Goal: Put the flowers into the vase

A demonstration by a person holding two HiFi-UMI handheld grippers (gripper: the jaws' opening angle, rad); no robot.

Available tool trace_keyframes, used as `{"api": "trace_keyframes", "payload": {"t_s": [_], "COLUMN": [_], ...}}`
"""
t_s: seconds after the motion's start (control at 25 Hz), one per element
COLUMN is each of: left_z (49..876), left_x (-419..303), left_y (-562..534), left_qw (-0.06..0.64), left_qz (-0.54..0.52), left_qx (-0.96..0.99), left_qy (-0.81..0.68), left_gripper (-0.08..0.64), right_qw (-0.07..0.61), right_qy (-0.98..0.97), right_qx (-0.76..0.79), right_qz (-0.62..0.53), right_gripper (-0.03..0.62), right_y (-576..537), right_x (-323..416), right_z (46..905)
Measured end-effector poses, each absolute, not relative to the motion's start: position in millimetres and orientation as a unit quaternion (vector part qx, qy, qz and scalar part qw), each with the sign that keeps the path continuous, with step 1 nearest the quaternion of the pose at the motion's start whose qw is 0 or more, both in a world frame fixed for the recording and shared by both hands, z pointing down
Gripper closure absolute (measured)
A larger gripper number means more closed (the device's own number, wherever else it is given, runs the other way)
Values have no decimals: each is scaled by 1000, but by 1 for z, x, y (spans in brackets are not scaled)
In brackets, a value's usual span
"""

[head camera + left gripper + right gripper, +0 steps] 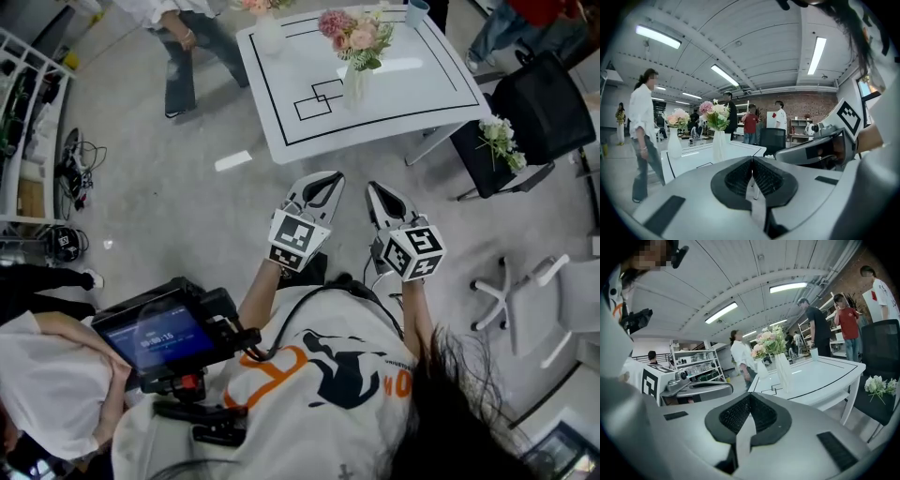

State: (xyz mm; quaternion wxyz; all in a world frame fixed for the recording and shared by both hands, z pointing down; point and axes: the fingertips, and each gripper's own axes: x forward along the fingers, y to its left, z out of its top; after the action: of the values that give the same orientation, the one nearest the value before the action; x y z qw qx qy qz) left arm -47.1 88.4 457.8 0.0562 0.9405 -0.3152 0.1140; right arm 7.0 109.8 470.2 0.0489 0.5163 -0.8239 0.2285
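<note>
A white vase with pink and cream flowers stands on the white table ahead of me. A second vase with flowers stands at the table's far left corner. A bunch of white flowers lies on a black chair right of the table. My left gripper and right gripper are held side by side over the floor, short of the table, both shut with nothing between the jaws. The right gripper view shows the vase and the white flowers.
A person stands at the table's left end, and others stand beyond it. A cup sits at the table's far right. A shelf unit lines the left wall. A white chair base lies right; a handheld monitor is lower left.
</note>
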Motion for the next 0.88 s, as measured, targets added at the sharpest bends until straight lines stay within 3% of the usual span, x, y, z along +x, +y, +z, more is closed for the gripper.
{"api": "trace_keyframes", "payload": {"t_s": [0.88], "left_z": [455], "left_x": [-13], "left_y": [186], "left_qw": [33], "left_qz": [125], "left_qx": [917], "left_qy": [-378], "left_gripper": [549], "right_qw": [35], "right_qy": [-861], "right_qx": [468], "right_qz": [194], "right_gripper": [580], "right_y": [195], "right_x": [37], "right_z": [455]}}
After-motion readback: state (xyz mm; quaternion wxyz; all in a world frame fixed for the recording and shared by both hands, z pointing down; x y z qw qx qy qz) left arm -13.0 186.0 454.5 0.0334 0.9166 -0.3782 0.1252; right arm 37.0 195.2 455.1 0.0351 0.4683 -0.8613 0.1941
